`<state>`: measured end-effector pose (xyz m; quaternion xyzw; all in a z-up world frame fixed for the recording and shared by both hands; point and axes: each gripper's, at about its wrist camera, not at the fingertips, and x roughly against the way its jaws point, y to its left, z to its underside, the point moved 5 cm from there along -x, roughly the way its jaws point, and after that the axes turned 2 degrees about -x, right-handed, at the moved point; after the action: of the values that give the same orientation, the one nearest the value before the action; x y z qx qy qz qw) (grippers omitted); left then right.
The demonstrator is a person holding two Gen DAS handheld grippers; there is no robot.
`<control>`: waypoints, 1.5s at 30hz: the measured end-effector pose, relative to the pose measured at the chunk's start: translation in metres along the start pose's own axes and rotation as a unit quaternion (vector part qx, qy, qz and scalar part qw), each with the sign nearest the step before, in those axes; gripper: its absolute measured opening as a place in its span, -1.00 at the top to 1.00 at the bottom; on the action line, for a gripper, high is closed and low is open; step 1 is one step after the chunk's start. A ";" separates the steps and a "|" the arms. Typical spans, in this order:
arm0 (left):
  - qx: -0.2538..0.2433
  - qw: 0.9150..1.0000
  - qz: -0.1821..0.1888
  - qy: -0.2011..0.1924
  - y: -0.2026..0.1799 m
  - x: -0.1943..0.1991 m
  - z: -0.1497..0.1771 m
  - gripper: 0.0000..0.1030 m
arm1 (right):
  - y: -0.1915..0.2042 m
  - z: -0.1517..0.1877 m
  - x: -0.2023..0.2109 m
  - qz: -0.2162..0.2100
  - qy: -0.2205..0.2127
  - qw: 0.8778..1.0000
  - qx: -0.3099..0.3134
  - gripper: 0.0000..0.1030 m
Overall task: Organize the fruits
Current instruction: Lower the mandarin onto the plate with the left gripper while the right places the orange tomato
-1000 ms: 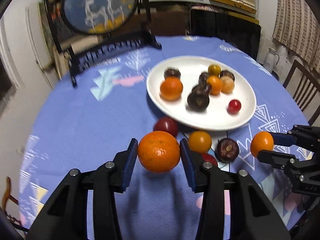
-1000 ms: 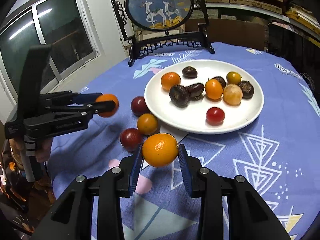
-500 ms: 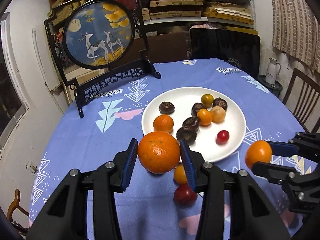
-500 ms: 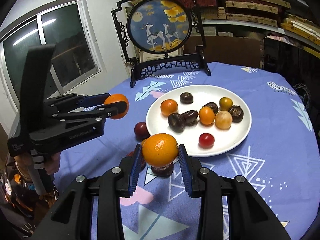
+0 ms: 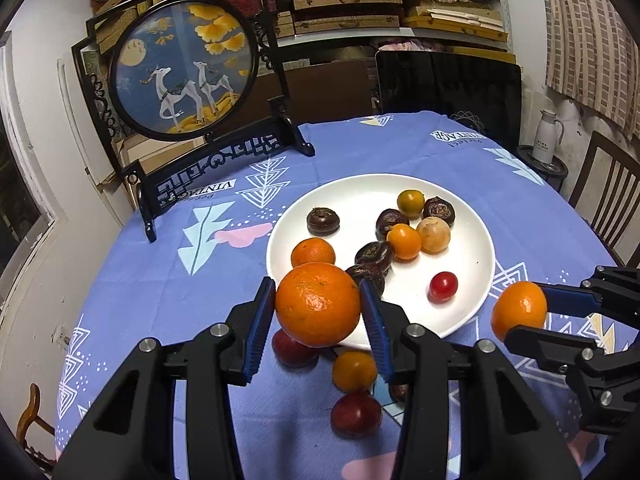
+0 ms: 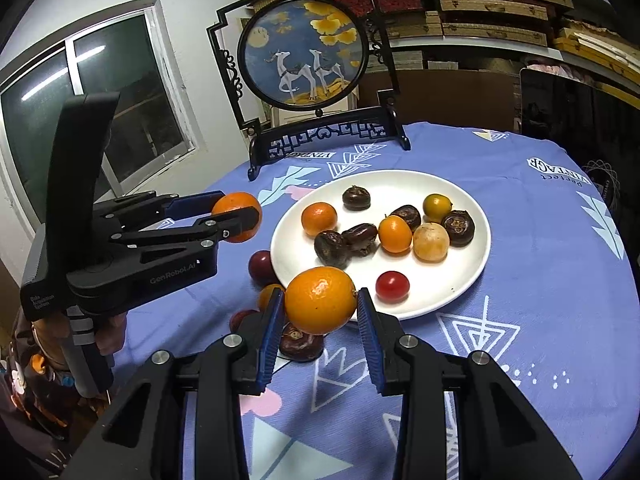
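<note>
My left gripper (image 5: 316,285) is shut on a large orange (image 5: 318,312), held in the air over the near rim of the white plate (image 5: 360,188). My right gripper (image 6: 320,294) is shut on a smaller orange (image 6: 320,304), also clear of the blue tablecloth (image 6: 540,264). Each gripper shows in the other's view: the right gripper (image 5: 520,312) at the right edge, the left gripper (image 6: 236,210) at the left. The plate (image 6: 460,280) holds oranges, dark chestnut-like fruits, a pale round fruit and a red cherry tomato (image 6: 392,285). Loose fruits lie on the cloth below my fingers: a red plum (image 5: 355,414), a small orange (image 5: 354,370) and a dark fruit (image 6: 300,344).
A round framed deer picture (image 5: 182,68) on a black stand stands at the table's far left. A wooden chair (image 5: 608,200) and a white jug (image 5: 546,140) are beyond the right edge. A window (image 6: 100,120) is at the left, shelves behind. A person's hand (image 6: 108,332) grips the left handle.
Both grippers have risen from the table with their oranges still held. The plate and the loose fruits now lie farther below, and more of the room shows.
</note>
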<state>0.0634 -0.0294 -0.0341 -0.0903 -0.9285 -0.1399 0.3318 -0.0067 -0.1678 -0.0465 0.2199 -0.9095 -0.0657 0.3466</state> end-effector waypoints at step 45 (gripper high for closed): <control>-0.006 1.000 -0.013 0.006 0.005 -0.068 -0.053 0.17 | -0.039 -0.067 -0.037 0.036 -0.015 0.999 0.014 0.28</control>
<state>0.1482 -0.0463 -0.0372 -0.0799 -0.9267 -0.1505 0.3350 0.0756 -0.1845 -0.0292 0.1912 -0.9228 -0.0440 0.3317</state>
